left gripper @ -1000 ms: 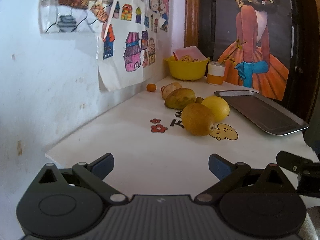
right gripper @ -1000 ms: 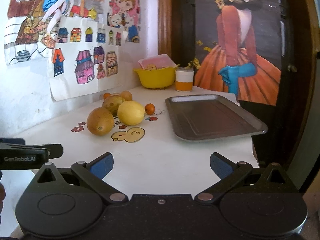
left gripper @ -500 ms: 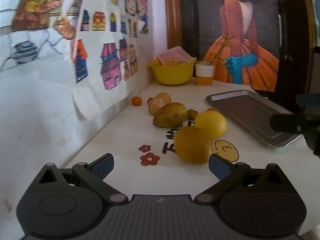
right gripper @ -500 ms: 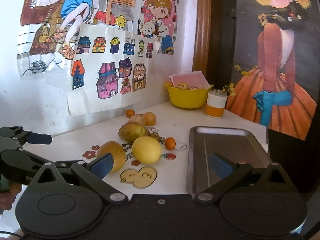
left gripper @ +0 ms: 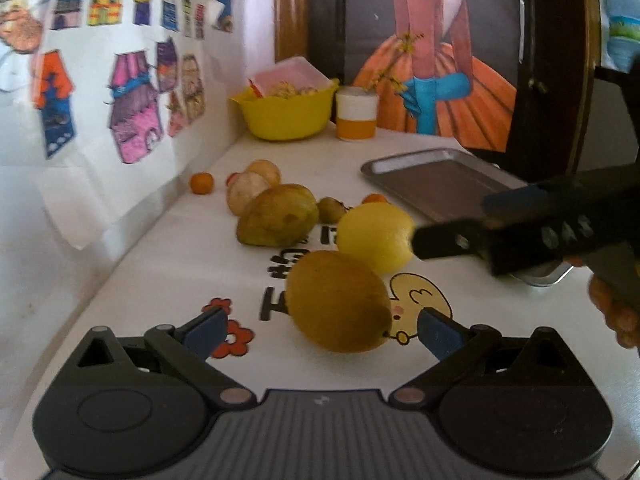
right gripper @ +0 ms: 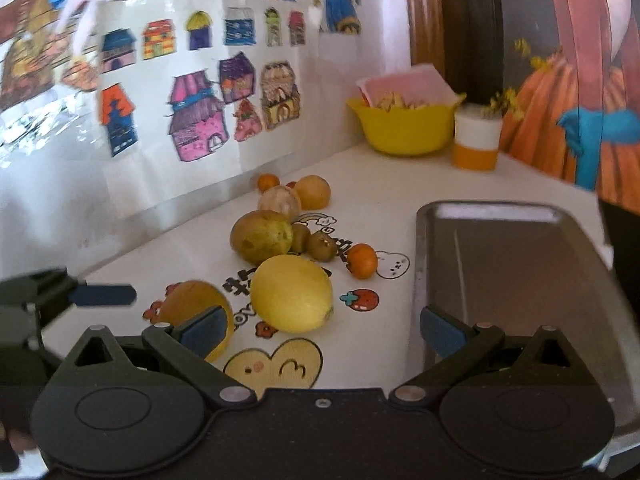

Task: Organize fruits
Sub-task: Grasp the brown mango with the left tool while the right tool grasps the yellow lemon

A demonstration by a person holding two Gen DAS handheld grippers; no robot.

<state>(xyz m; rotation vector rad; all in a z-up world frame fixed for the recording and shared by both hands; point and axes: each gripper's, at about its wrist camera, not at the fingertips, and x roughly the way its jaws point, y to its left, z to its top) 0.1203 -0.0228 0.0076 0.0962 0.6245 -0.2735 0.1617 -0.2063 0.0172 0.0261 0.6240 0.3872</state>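
In the left wrist view, the left gripper [left gripper: 322,330] is seen at the bottom of the frame with its blue-tipped fingers spread wide. A round brownish-yellow fruit [left gripper: 340,300] is seen in the middle, between the tips, on the white table with cartoon stickers [left gripper: 168,272]. A big yellow lemon [left gripper: 376,236] lies just behind it. The flat grey metal tray [left gripper: 440,184] is at the right.

In the right wrist view, the right gripper [right gripper: 320,330] is spread wide too. The lemon [right gripper: 292,294] is seen in the middle, above the tips. The tray [right gripper: 512,272] is at the right, empty.
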